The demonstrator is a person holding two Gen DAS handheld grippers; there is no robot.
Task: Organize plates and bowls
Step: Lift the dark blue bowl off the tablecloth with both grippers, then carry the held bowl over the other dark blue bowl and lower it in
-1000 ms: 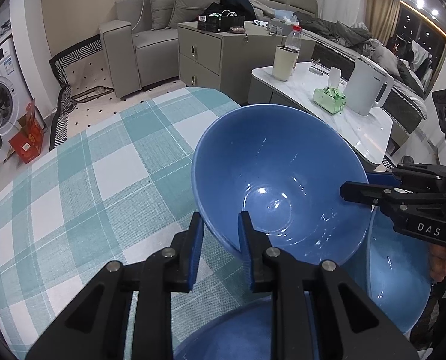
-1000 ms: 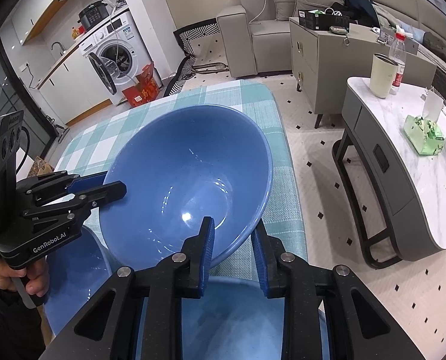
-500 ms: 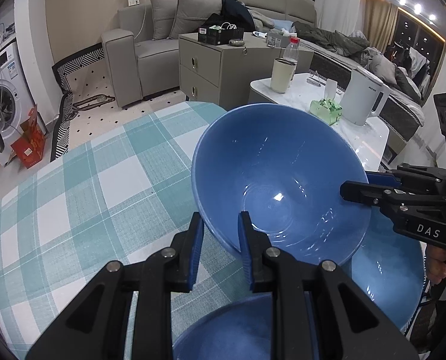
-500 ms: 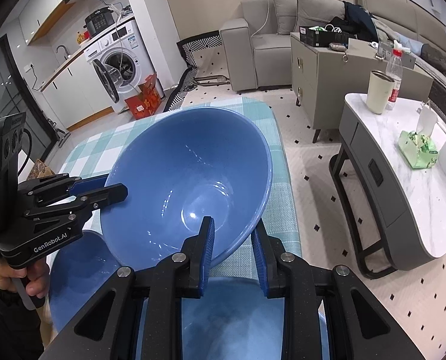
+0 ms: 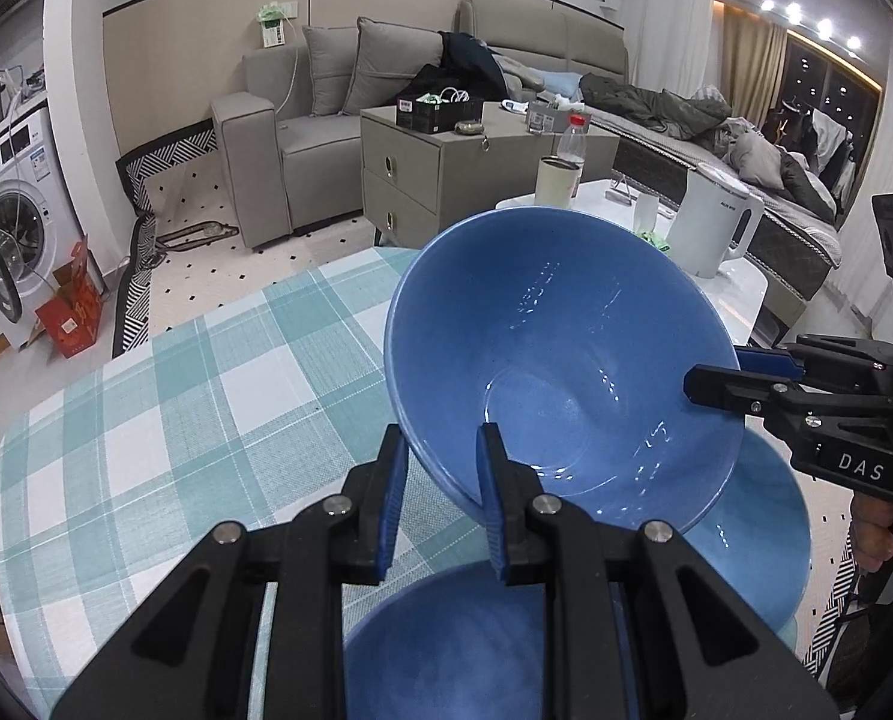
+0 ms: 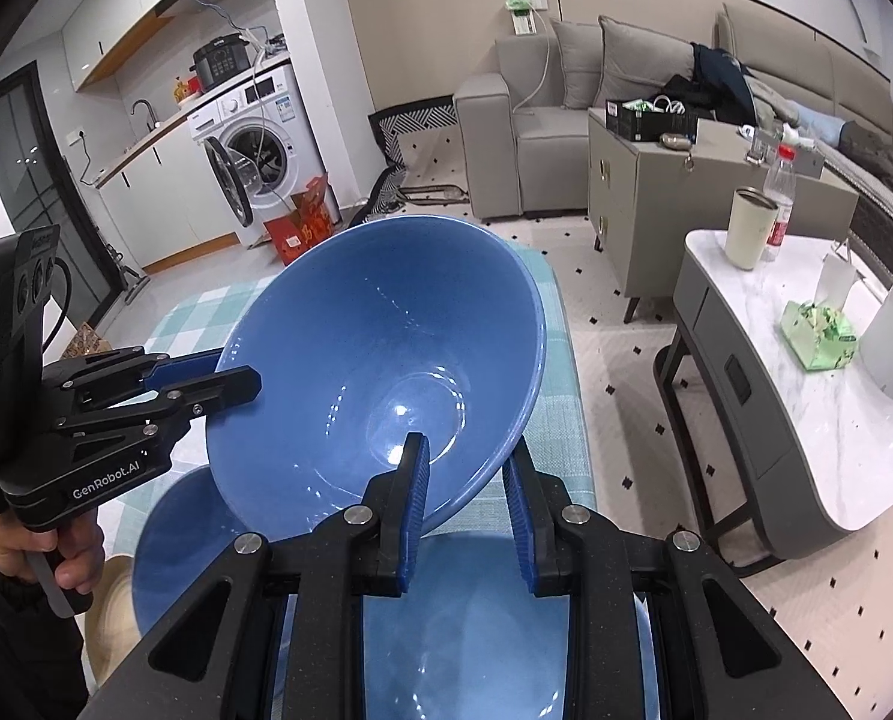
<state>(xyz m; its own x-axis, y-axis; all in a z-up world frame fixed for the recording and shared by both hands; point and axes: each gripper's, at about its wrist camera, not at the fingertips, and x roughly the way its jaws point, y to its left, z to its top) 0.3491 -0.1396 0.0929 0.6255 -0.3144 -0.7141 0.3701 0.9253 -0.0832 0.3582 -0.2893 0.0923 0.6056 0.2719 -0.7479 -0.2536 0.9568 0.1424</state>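
While the left gripper (image 5: 437,483) pinches the near rim of the large blue bowl (image 5: 557,354), it hangs tilted above the checked tablecloth (image 5: 164,420) and two lower bowls (image 5: 758,534). From the right wrist, the right gripper (image 6: 467,507) clamps the opposite rim; the carrying step seems underway, and next comes a level, joint lowering onto a lower bowl (image 6: 494,630).

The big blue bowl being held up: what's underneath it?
Under the raised blue bowl sit two more blue bowls on the checked tablecloth. Their far sides and the cloth below are covered.

The raised bowl (image 5: 560,372) hides much of two lower bowls (image 5: 764,534).
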